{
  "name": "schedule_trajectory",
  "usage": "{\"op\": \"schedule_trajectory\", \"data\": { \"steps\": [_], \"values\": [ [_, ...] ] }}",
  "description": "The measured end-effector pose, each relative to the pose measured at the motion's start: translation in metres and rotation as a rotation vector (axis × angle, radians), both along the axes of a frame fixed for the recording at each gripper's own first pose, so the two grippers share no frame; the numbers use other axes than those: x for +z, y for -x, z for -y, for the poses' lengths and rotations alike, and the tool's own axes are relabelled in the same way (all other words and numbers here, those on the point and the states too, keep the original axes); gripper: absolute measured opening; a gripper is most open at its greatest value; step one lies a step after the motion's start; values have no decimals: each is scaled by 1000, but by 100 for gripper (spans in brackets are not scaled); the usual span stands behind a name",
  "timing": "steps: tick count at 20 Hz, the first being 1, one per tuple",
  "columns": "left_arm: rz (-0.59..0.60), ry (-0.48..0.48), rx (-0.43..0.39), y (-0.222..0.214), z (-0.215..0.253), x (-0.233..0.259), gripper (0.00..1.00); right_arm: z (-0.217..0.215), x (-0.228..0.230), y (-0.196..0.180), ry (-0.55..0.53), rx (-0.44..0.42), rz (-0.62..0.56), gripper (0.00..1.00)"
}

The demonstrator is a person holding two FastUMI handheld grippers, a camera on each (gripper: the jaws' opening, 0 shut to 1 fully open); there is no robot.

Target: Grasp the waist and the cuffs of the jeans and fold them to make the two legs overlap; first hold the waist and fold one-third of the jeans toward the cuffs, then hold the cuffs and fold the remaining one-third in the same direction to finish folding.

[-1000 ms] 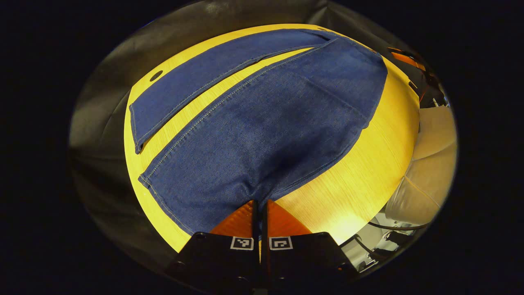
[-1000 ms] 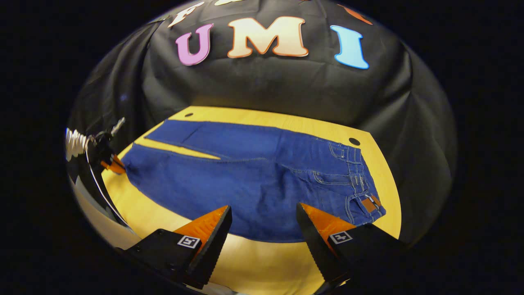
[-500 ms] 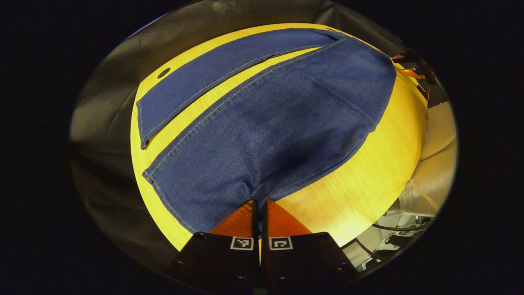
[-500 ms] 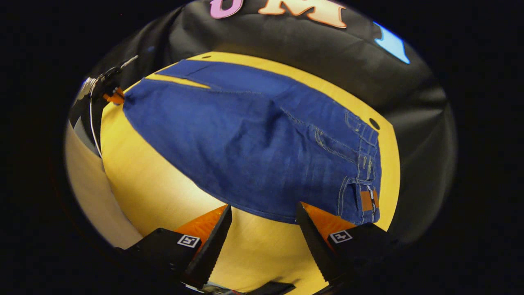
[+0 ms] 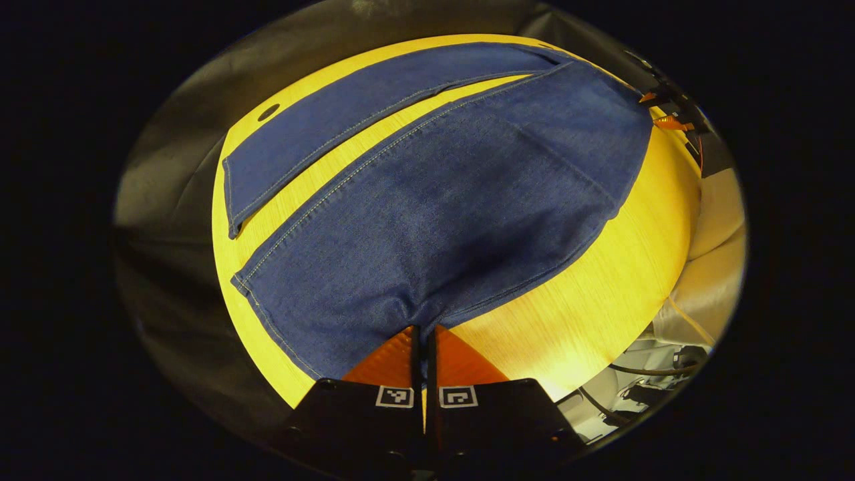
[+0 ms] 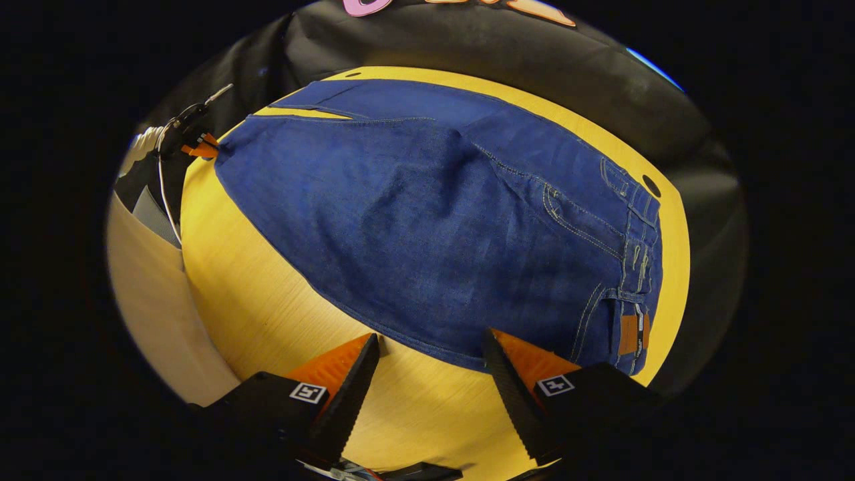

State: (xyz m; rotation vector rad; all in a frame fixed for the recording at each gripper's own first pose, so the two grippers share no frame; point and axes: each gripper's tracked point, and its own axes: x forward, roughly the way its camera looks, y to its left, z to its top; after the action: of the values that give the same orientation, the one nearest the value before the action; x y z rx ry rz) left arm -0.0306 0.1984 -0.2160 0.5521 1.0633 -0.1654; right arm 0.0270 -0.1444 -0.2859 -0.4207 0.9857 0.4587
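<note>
Left gripper (image 5: 423,334), frame bottom: fingers pinching jeans (image 5: 427,200) cuff; right gripper (image 6: 431,364) spread nr waist edge, for leg-over-leg fold on worktop (image 6: 267,294).

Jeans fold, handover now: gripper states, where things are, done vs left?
Left gripper: shut on the near leg's cuff, at the table's edge.
Right gripper: open, just off the jeans' near edge by the waist; nothing between its fingers.
Jeans lie spread flat on the table, the two legs apart with a strip of table between them; far leg untouched.
Done: cuff grasp only.
Left: grasp the waist, lay one leg over the other, fold the waist third toward the cuffs, then the cuff third.
</note>
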Motion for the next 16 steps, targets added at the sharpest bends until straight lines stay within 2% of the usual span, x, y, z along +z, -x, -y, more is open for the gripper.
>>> {"op": "schedule_trajectory", "data": {
  "steps": [5, 11, 14, 16],
  "values": [
    [-3, 8, 9, 0, 0, 0, 1, 1, -2, -2, 7, 10, 11, 96],
    [26, 15, 44, -2, -1, 0, 0, 3, 19, -26, 52, 153, 114, 10],
    [34, 15, 52, -3, -1, 0, 0, 1, 13, -21, 31, 57, 90, 6],
    [41, 17, 60, -3, -1, -1, 0, 1, 14, -24, 49, 43, 98, 3]
  ]
}}
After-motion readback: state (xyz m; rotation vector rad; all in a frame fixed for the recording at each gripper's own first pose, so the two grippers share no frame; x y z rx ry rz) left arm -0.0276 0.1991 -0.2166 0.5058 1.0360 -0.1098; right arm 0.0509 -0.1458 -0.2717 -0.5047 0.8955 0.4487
